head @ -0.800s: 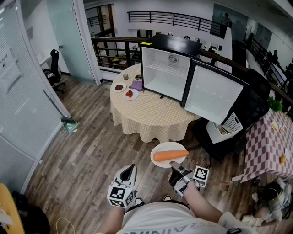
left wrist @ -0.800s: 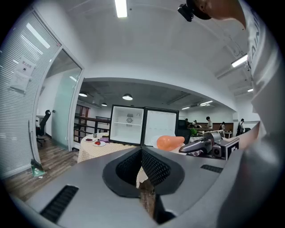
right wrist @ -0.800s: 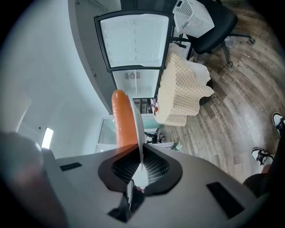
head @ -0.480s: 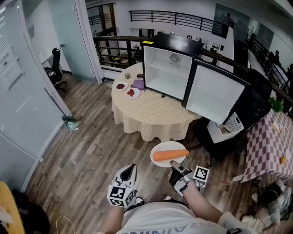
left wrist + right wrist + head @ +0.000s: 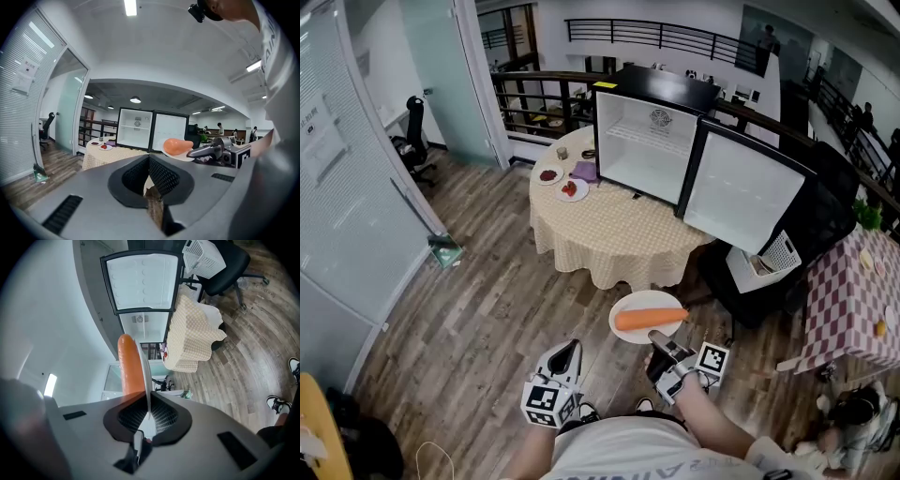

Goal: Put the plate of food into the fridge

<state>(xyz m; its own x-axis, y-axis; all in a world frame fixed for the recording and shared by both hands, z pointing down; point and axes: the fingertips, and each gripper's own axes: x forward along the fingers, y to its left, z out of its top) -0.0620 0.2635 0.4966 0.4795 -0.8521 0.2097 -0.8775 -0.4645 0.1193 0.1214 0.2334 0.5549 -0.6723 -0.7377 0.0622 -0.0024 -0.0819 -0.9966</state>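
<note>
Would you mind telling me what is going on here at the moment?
A person is carrying a white plate with a long orange piece of food on it. The right gripper is shut on the plate's near rim and holds it roughly level. The left gripper is shut and empty, held low beside it. The fridge stands on the round table ahead with its door open. The plate is not yet at the fridge.

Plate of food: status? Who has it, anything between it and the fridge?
Right gripper shut on plate rim, carrot on it. Left gripper shut, empty. Fridge open on table ahead; nothing seen in the way.
</note>
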